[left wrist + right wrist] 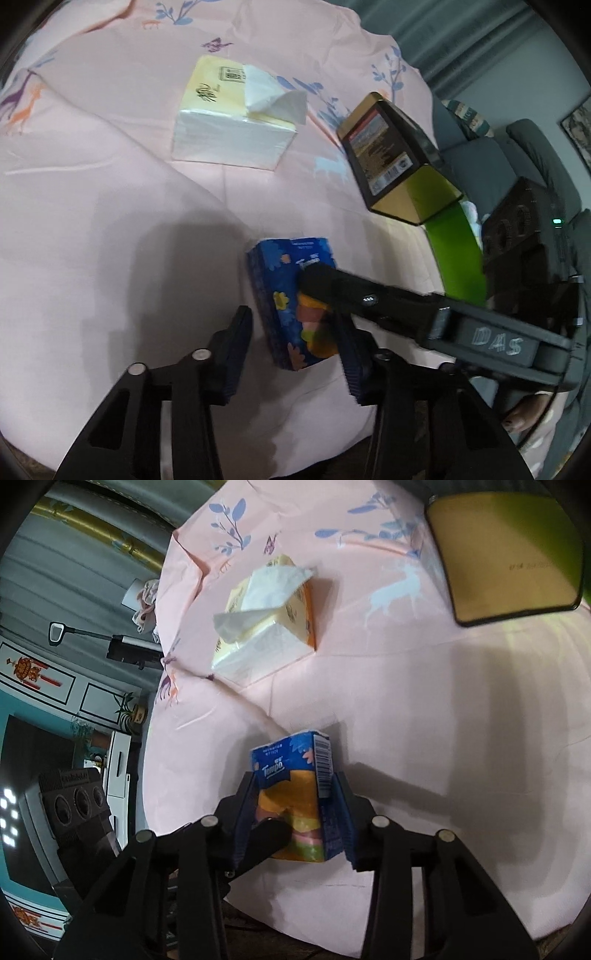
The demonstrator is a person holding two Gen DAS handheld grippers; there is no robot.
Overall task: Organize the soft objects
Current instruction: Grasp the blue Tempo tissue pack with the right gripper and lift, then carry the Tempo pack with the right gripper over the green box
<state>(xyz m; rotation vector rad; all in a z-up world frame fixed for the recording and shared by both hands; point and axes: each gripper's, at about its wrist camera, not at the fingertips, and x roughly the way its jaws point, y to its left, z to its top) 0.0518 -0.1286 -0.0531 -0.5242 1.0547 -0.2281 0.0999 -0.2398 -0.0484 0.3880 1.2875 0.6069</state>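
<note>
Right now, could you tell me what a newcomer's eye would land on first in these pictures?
The blue Tempo tissue pack, in the middle of the pink bedsheet, sits between both grippers' fingers. Farther back lies an open yellow tissue pack with a sheet sticking out, and toward the right a black-and-gold box.

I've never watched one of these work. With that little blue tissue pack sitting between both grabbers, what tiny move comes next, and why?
Probably the left gripper backs away. The right gripper already pinches the blue tissue pack on both sides, while the left one's fingers stand open around it, the left finger clear of the pack. Letting go leaves the right free to carry it across the pink cloth.
</note>
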